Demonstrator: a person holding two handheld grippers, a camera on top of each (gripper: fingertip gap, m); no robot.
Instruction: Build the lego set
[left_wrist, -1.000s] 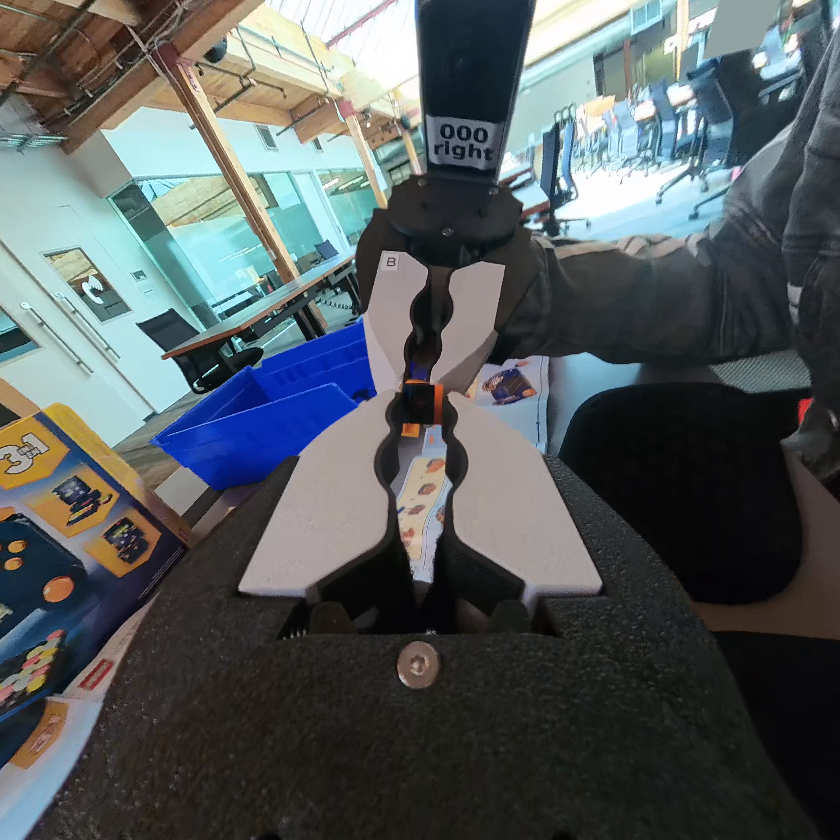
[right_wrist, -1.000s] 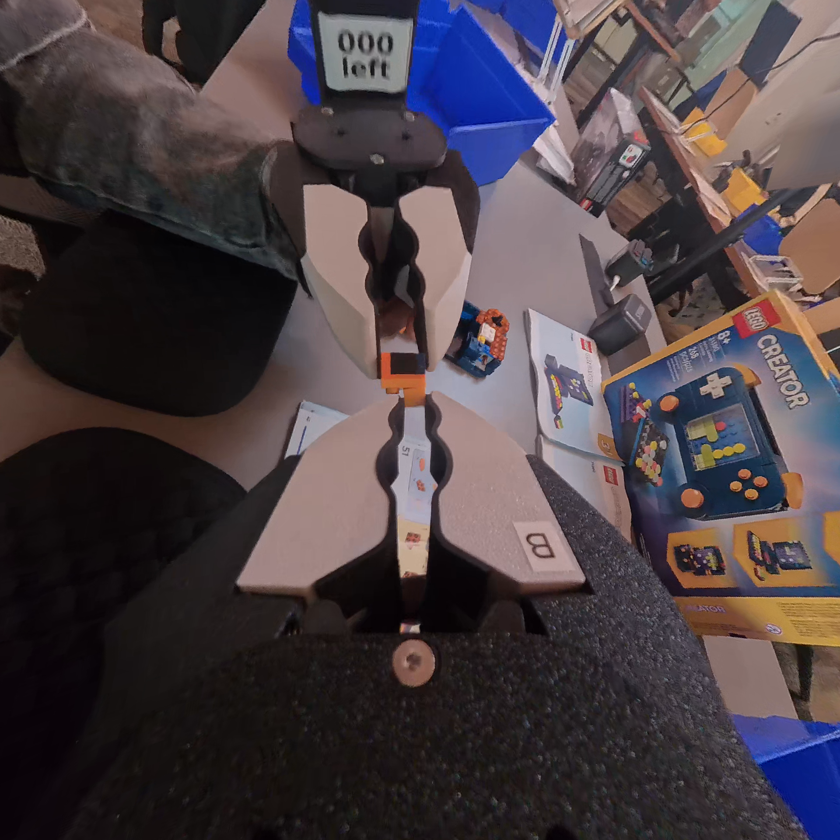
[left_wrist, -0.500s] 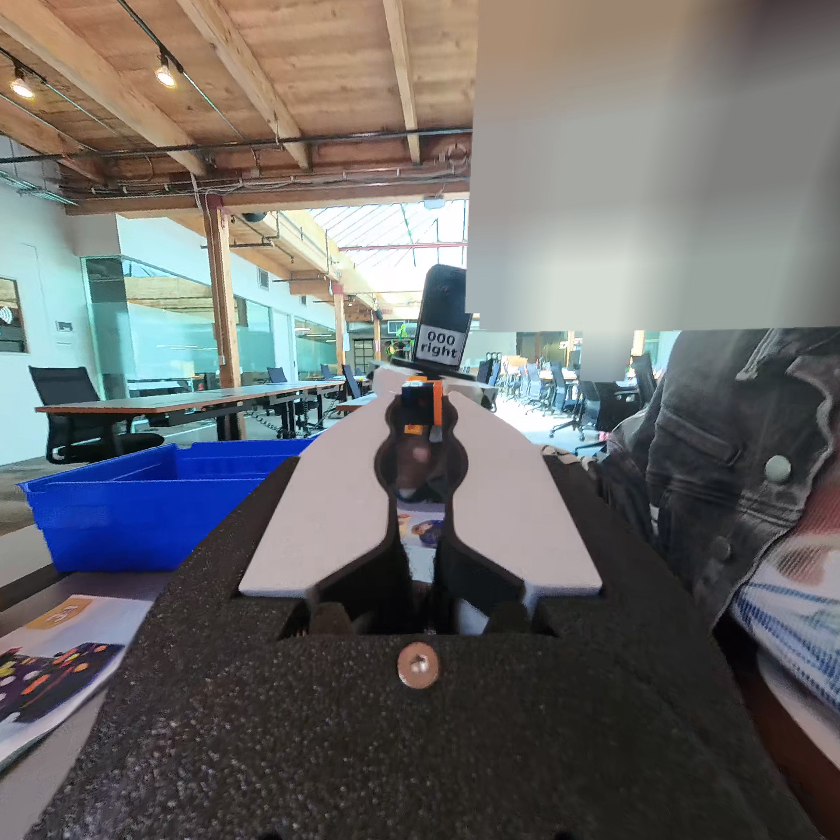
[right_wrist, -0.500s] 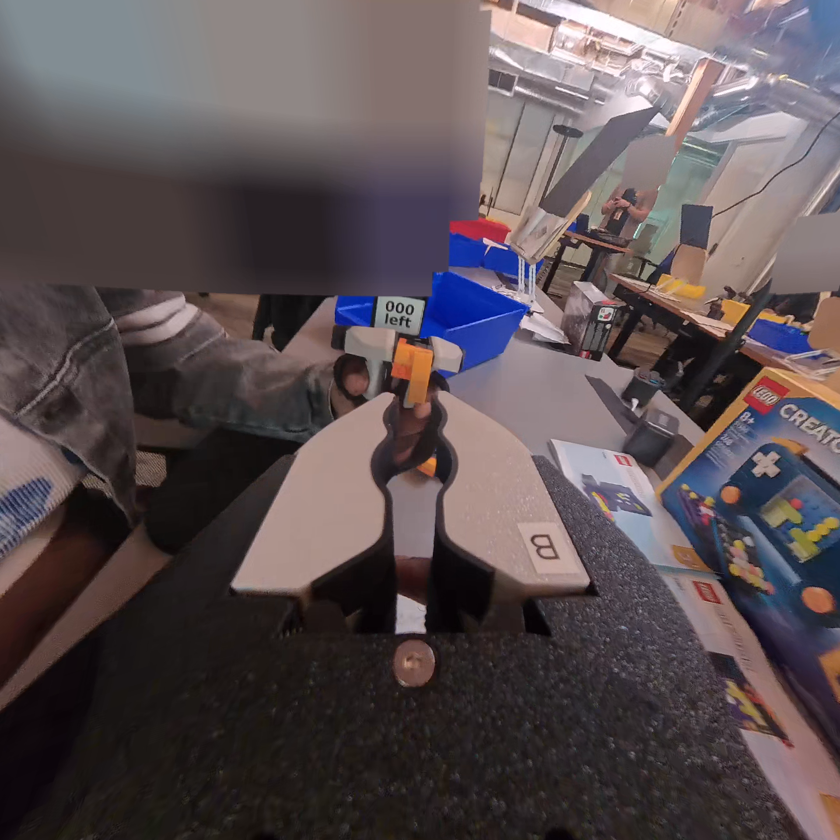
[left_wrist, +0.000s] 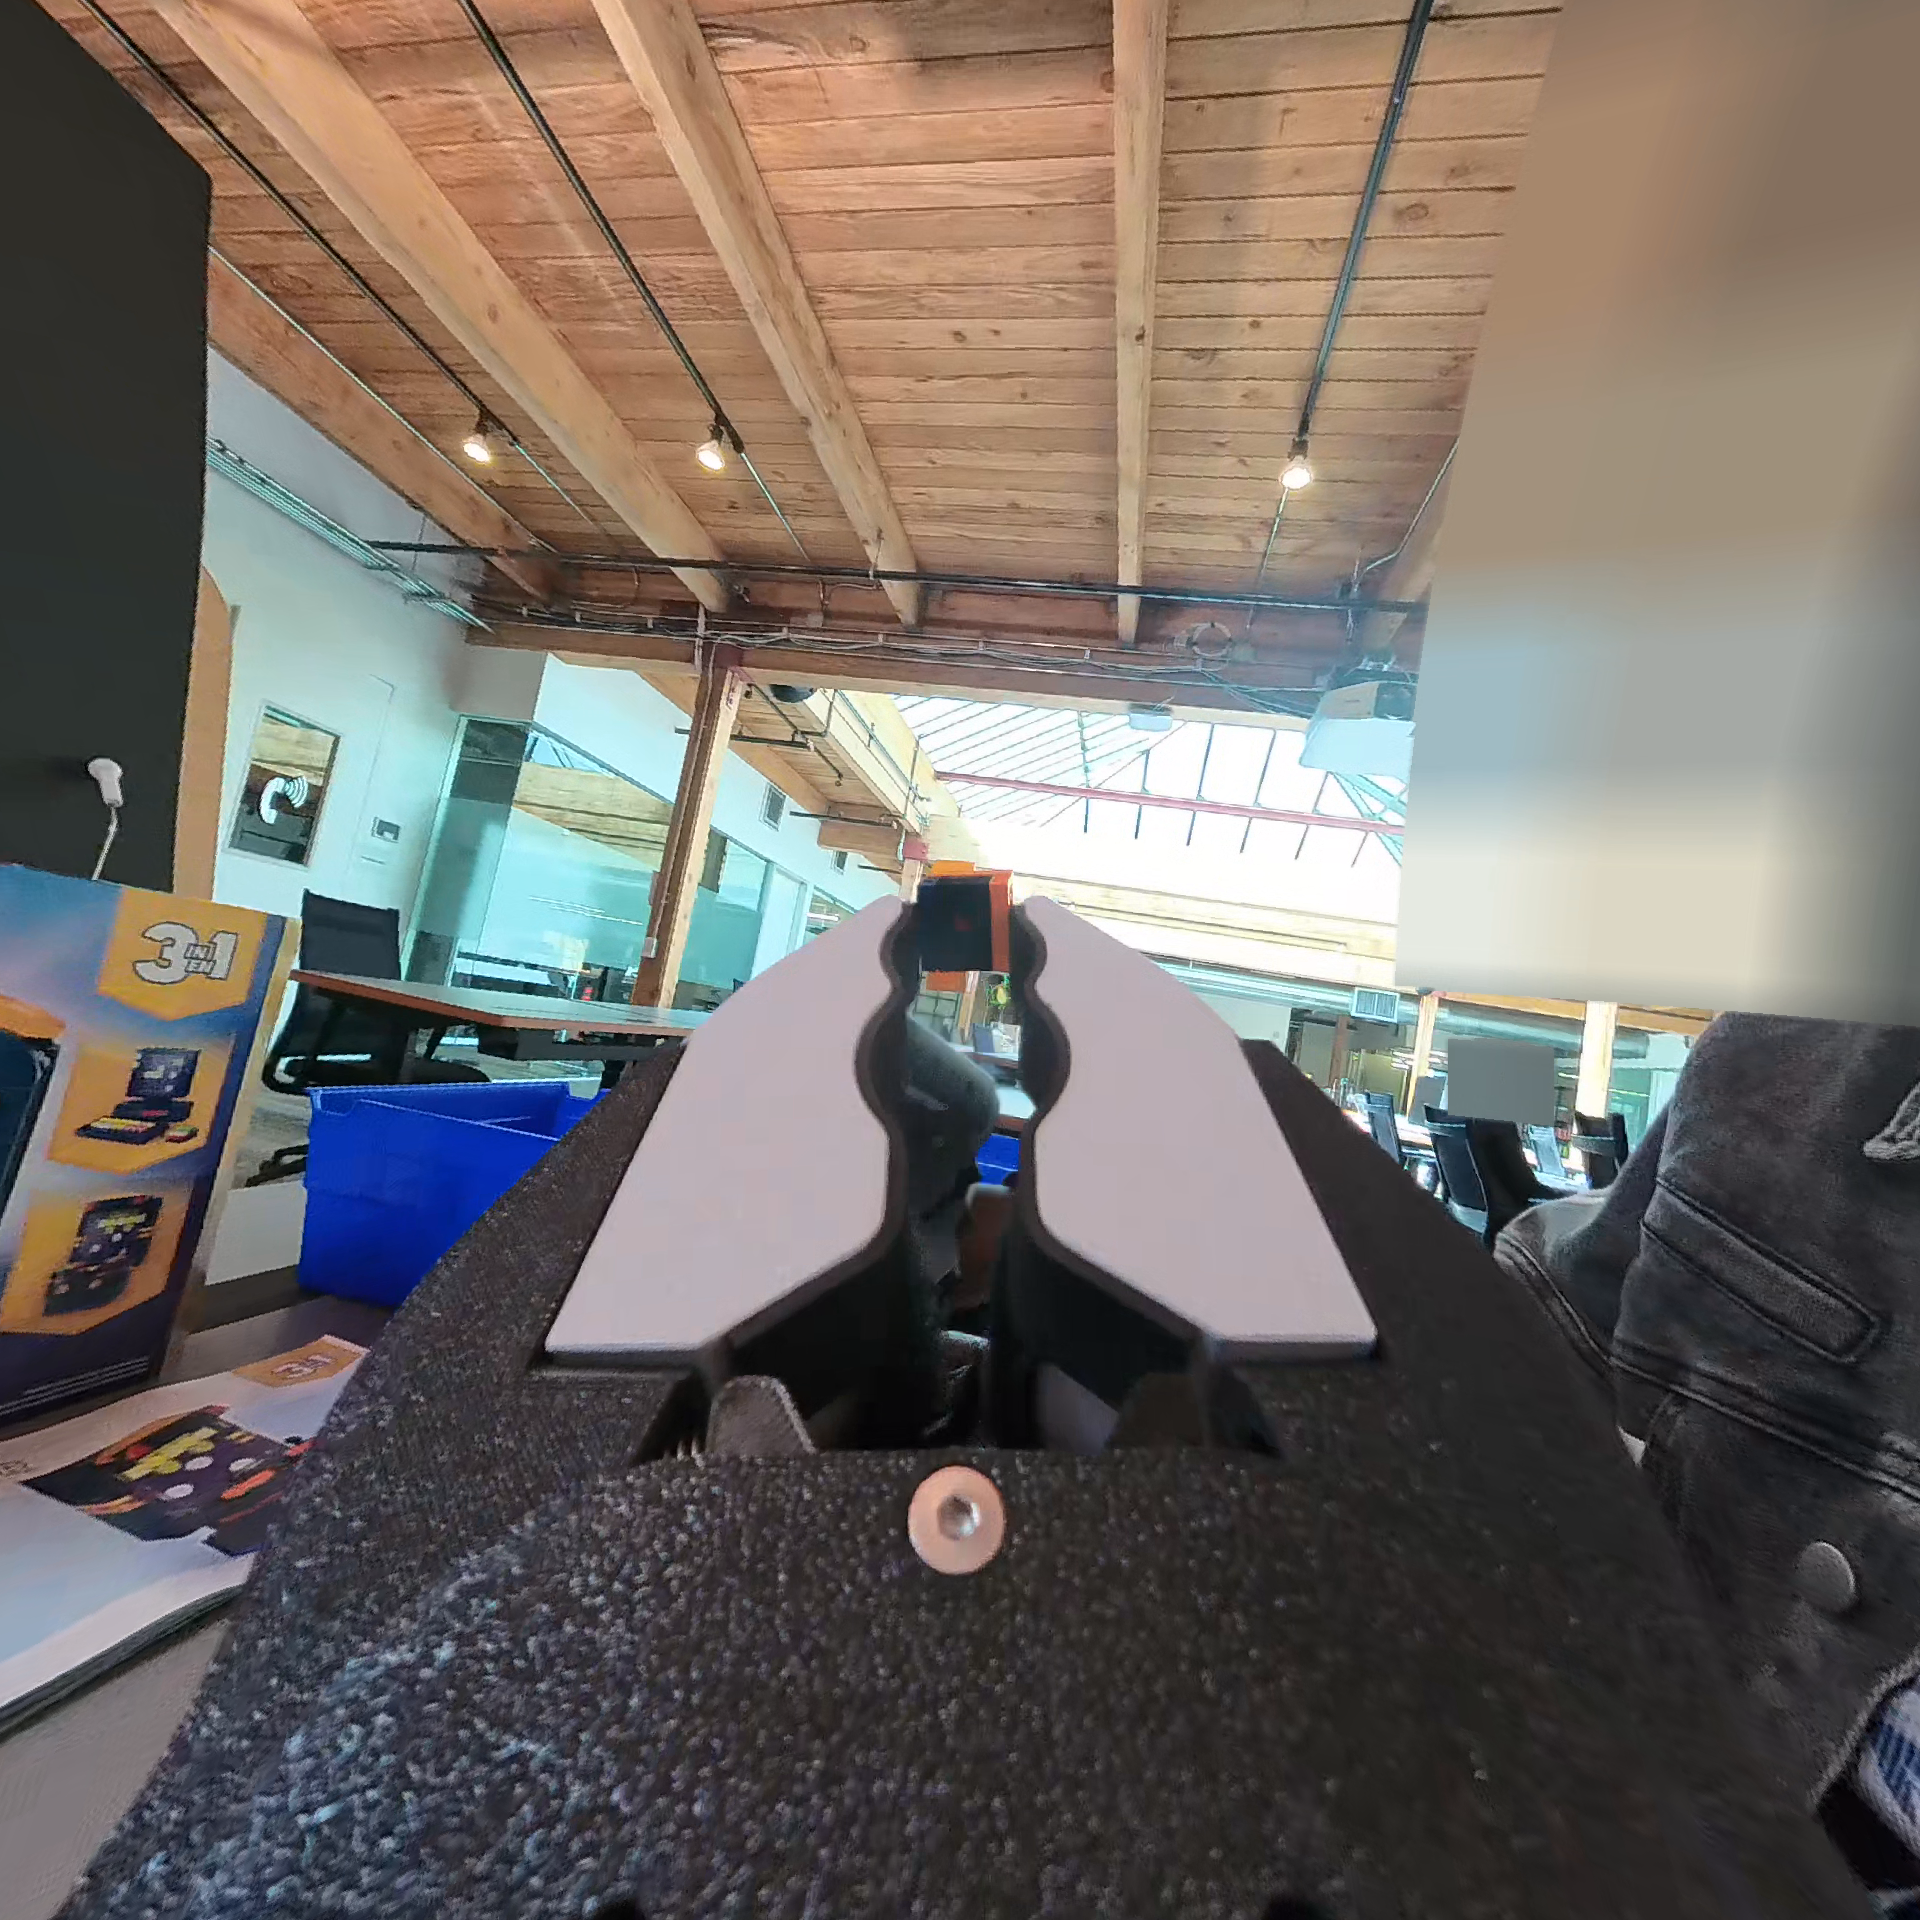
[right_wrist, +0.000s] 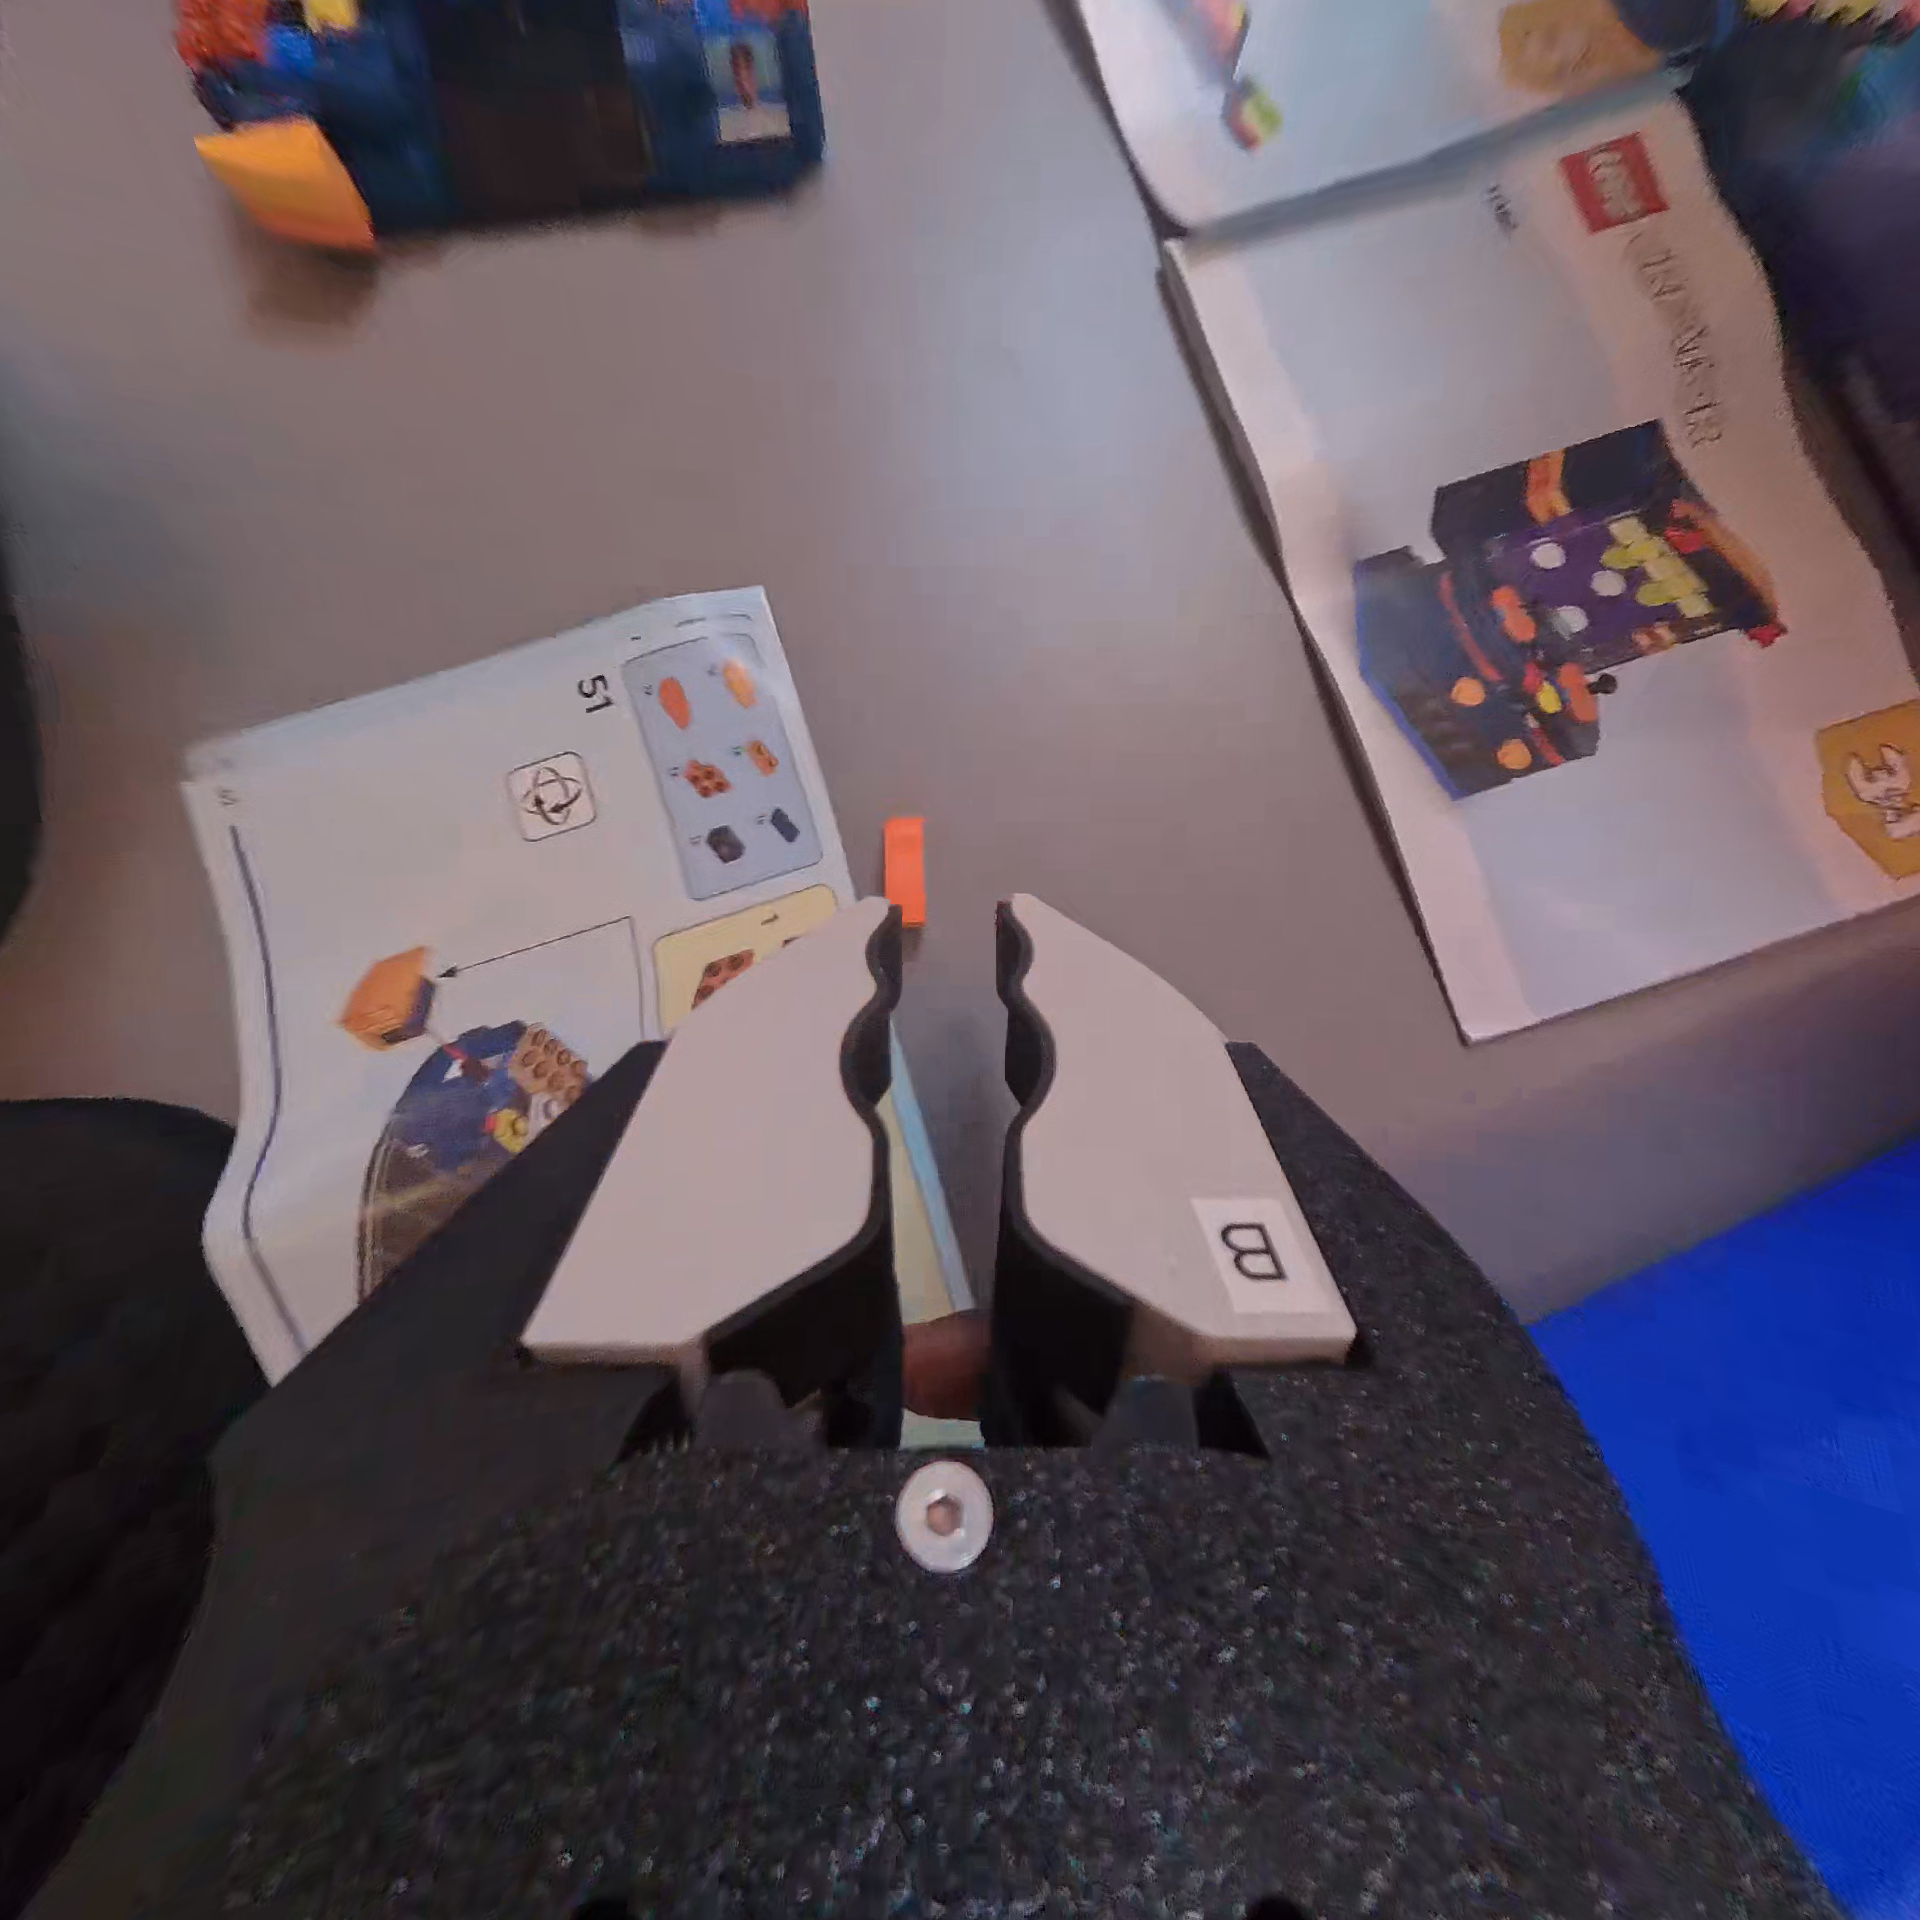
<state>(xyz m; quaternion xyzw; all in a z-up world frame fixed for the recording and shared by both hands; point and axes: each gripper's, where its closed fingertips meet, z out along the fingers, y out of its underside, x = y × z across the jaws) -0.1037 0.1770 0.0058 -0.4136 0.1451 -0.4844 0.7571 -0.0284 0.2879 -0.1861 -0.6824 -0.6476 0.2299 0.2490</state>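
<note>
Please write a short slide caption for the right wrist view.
Open right tool above a grey table, near a small orange brick beside an instruction sheet.

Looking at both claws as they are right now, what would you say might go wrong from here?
1. The left claw pinches a small dark and orange brick assembly only at its very tips, up in the air; it might slip or twist out.
2. The right claw is open over the grey table, with a loose orange piece by its left fingertip; a downward move might knock it aside.
</note>
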